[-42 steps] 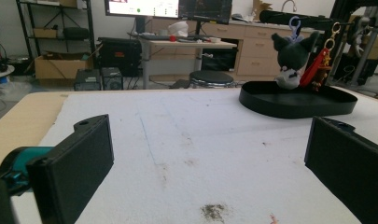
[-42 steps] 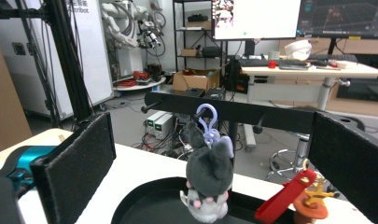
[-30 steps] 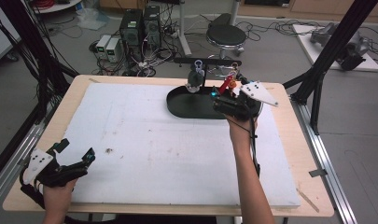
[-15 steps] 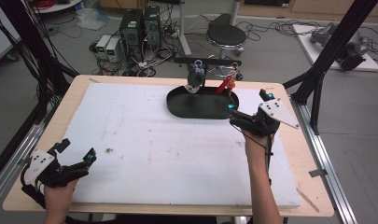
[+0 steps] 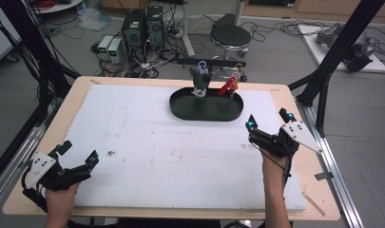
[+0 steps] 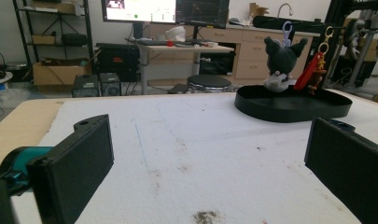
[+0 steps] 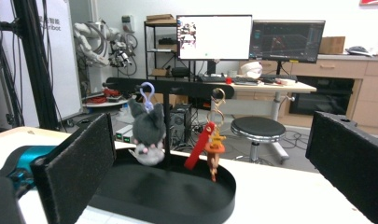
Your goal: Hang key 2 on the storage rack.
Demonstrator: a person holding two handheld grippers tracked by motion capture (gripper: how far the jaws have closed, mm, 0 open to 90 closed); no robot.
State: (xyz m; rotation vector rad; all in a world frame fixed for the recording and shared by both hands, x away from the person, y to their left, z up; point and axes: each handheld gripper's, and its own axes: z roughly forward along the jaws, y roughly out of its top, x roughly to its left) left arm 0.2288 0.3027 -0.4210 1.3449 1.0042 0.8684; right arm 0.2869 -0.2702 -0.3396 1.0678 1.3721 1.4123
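A black oval tray [image 5: 206,110] sits at the far middle of the white mat, with a black bar [image 5: 211,62] on a post above it. A dark grey plush keychain [image 5: 200,78] [image 7: 147,129] [image 6: 281,63] and a red-orange figure keychain [image 5: 229,86] [image 7: 208,144] [image 6: 313,71] hang from the bar. My right gripper [image 5: 266,122] is open at the mat's right edge, near and right of the tray, with nothing between its jaws. My left gripper [image 5: 79,150] is open at the near left corner, also holding nothing.
The white foam mat [image 5: 152,147] covers a wooden table [image 5: 302,107]. Small dark crumbs [image 5: 110,153] lie on the mat near the left gripper. Black frame posts [image 5: 340,57] stand right of the table. Computers, cables and a stool [image 5: 230,35] are on the floor beyond.
My right gripper has drawn back from the tray toward the near right and now rests open by the mat's right edge. The left gripper has stayed put.
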